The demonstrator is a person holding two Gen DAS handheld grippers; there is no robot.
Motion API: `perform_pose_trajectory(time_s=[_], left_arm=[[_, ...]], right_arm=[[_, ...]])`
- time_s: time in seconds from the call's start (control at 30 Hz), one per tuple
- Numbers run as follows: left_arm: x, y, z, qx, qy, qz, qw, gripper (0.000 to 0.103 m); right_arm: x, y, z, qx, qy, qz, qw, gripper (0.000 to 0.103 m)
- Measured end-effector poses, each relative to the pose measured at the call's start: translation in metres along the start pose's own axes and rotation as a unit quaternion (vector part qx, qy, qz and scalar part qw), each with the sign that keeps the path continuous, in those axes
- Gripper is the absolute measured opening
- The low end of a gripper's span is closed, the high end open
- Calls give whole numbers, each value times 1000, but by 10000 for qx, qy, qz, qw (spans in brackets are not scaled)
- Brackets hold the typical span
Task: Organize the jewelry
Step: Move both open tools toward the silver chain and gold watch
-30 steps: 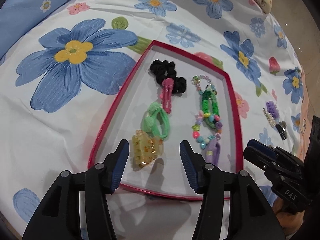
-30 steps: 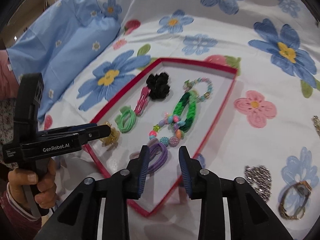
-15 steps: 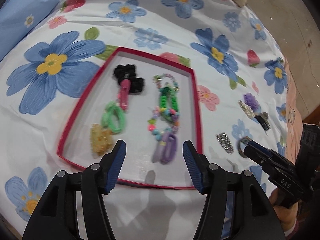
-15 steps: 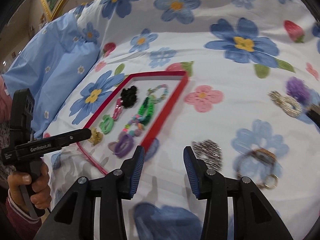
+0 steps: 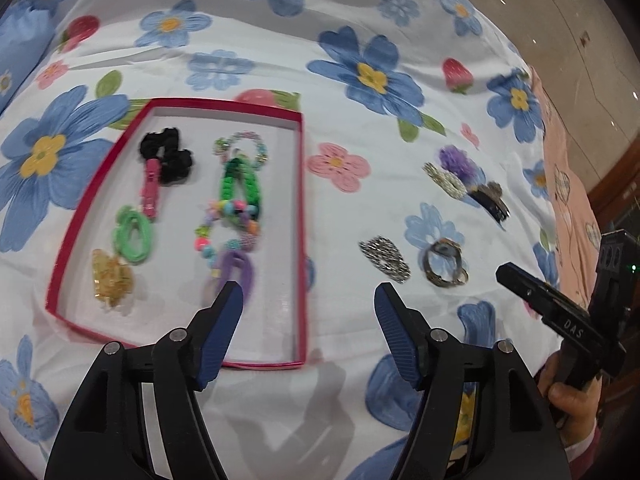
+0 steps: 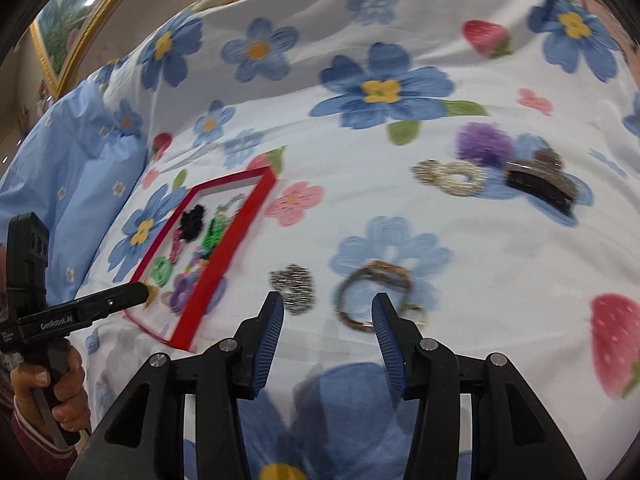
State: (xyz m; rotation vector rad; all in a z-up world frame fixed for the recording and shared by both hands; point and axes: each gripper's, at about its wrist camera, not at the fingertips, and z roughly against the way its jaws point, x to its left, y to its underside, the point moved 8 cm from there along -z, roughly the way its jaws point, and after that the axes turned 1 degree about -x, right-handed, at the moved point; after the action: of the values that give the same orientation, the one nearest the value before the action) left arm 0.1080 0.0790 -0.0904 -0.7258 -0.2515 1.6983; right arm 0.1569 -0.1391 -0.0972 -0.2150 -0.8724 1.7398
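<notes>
While both sit released, we should center the right hand-held gripper (image 6: 328, 320) over the watch (image 6: 374, 294) (left hand-held gripper (image 5: 308, 312) idle), then lower squarely.

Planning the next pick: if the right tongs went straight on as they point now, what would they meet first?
Probably the watch lying on the bedsheet; it sits just ahead, between the open right tongs. The silver chain lies slightly left. Depth is unclear.
</notes>
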Motion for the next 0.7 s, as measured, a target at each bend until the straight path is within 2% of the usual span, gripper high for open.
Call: perform_pose_trajectory(time_s=[0.3,0.7], left_arm=[[-33,2,-18,190,70,-337,9992,68],[-60,0,-52,518,42,-846,9951,68]], right_arm=[[-43,7,12,-51,246,-317,9992,48],[-50,7,-2,130,138,-320,9993,48]])
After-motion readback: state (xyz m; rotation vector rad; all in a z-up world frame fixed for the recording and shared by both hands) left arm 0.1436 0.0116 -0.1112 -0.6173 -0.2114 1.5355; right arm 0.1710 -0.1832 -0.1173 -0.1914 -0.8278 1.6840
